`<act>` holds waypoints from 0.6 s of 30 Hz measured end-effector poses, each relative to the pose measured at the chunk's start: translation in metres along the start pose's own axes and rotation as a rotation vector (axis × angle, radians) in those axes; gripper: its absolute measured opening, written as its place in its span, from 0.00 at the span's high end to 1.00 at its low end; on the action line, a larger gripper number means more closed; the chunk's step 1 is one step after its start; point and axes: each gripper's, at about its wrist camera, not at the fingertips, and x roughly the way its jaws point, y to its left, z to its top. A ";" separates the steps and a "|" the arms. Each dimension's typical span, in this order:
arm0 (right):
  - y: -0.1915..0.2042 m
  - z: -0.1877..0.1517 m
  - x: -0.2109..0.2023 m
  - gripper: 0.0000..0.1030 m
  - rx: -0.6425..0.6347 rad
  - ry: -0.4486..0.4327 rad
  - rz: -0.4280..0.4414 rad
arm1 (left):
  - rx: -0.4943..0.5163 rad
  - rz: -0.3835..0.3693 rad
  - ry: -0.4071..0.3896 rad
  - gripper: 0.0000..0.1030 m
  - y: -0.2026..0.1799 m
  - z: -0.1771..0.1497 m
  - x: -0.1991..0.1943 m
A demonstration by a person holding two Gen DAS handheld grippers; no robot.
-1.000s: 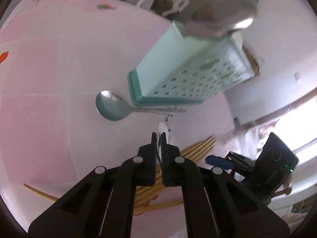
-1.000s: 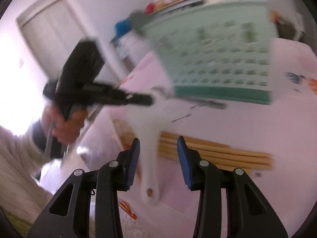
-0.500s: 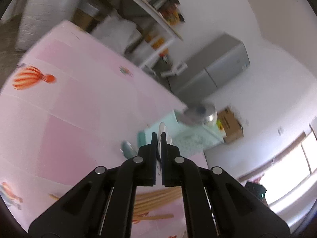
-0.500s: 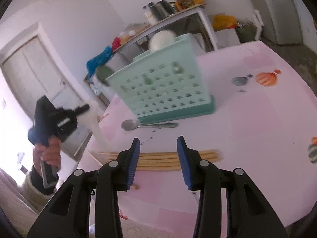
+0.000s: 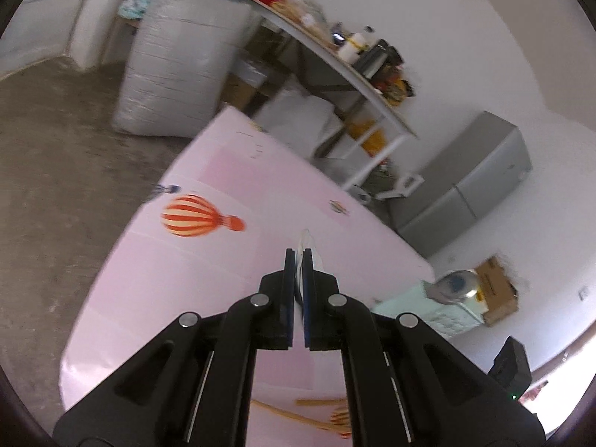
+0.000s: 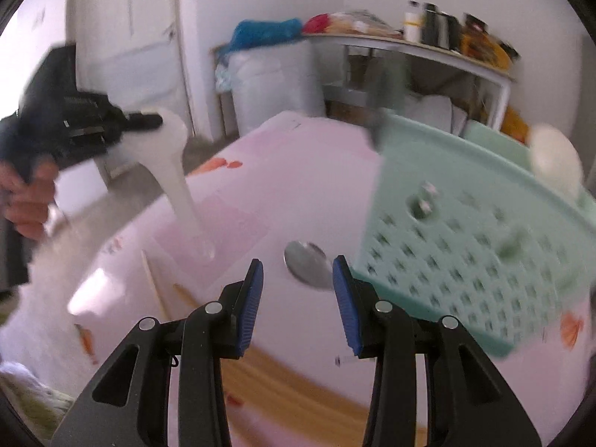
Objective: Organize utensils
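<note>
Your left gripper point(image 5: 298, 257) was closed tight on the white plastic spoon point(image 6: 175, 164), whose smooth bowl sat at the pads while the long handle hung down over the pink tablecloth point(image 5: 208, 268). 1 second earlier this gripper looked down at the mint rack and the metal spoon; now it looked across the cloth to the red balloon print point(image 5: 193, 216), with the rack only at the right edge. Your right gripper point(image 6: 298, 283) stood partly open and held nothing. The shiny metal spoon point(image 6: 307, 266) lay on the cloth just beside the mint perforated rack point(image 6: 480, 246). The wooden chopsticks point(image 6: 298, 380) lay under your right fingers.
</note>
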 end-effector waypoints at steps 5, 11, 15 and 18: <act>0.022 0.010 0.022 0.64 -0.141 0.034 -0.089 | -0.013 0.031 -0.010 0.98 0.016 0.001 0.006; 0.036 0.010 0.053 0.73 -0.236 0.103 -0.165 | -0.032 0.034 0.007 0.98 0.026 -0.002 0.011; 0.038 0.008 0.060 0.88 -0.243 0.137 -0.194 | -0.029 0.027 0.008 0.98 0.025 -0.002 0.012; 0.031 0.008 0.058 0.95 -0.210 0.139 -0.194 | -0.026 0.022 0.002 0.98 0.025 -0.003 0.010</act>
